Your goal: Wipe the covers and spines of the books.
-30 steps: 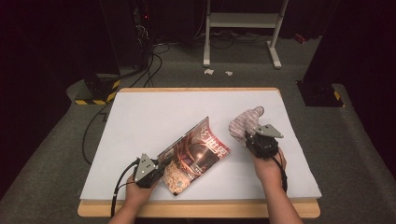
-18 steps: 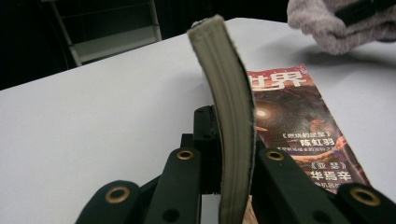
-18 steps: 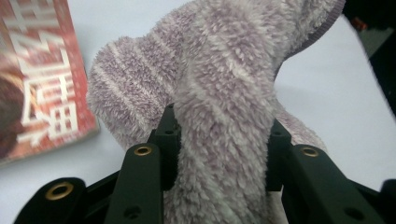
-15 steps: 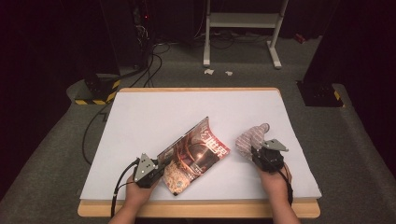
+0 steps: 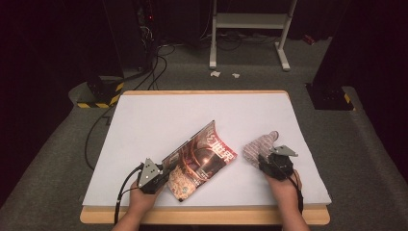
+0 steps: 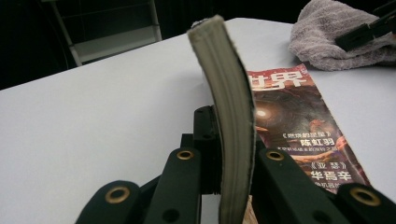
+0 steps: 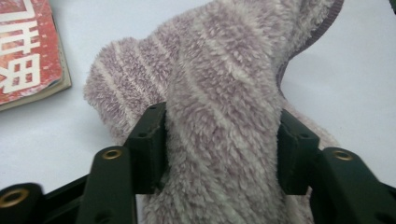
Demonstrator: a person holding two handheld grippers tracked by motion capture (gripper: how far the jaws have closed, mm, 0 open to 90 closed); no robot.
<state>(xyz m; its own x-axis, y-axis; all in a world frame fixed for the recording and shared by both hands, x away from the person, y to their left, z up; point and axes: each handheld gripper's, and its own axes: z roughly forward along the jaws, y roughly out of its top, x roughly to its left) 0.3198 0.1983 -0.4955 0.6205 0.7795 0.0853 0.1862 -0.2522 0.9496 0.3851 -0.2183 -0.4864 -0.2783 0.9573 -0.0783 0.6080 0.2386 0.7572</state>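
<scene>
Lower than a second ago, the right hand-held gripper (image 5: 265, 161) has been opening around one fuzzy sock (image 5: 259, 147), now lying on the desk (image 5: 144, 120). One magazine (image 5: 202, 159) is standing pinched in the left hand-held gripper (image 5: 163, 175). Dark floor and cables are surrounding the white desk.

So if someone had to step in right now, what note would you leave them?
Left claw: shut on the magazine's edge, lifting that side off the white table.
Right claw: jaws have just been opening; the fuzzy sock lies between them, and a grip can't be confirmed.
Sock lies on the table, right of the magazine.
Done: both things brought to hand.
Left: unclear; possibly releasing the sock.
</scene>
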